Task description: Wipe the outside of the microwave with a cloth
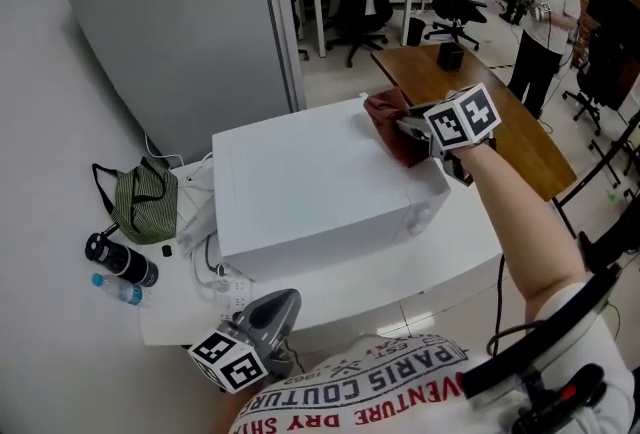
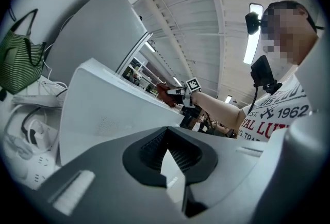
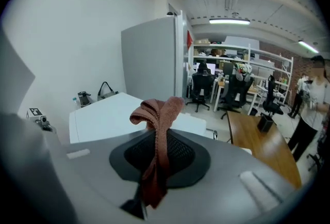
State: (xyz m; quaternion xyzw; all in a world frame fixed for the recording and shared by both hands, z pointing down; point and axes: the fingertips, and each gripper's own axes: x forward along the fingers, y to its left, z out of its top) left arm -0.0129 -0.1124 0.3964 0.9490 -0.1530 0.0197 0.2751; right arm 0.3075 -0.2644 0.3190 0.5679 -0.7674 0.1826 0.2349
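Observation:
A white microwave (image 1: 300,192) stands on a white table (image 1: 450,262). My right gripper (image 1: 412,127) is shut on a dark red cloth (image 1: 395,127), which lies against the microwave's top at its far right corner. In the right gripper view the cloth (image 3: 157,114) sticks up in a bunch from the closed jaws of the right gripper (image 3: 157,161), with the microwave top (image 3: 113,114) beyond. My left gripper (image 1: 280,307) hangs low at the table's front edge, apart from the microwave. In the left gripper view the left gripper (image 2: 170,163) is shut and holds nothing, facing the microwave's side (image 2: 113,109).
A green striped bag (image 1: 143,202), a black flask (image 1: 120,259) and a small water bottle (image 1: 118,290) sit left of the microwave, with cables and a power strip (image 1: 215,272). A grey partition (image 1: 190,32) stands behind. A wooden table (image 1: 470,102) and a standing person (image 1: 545,22) are at the right.

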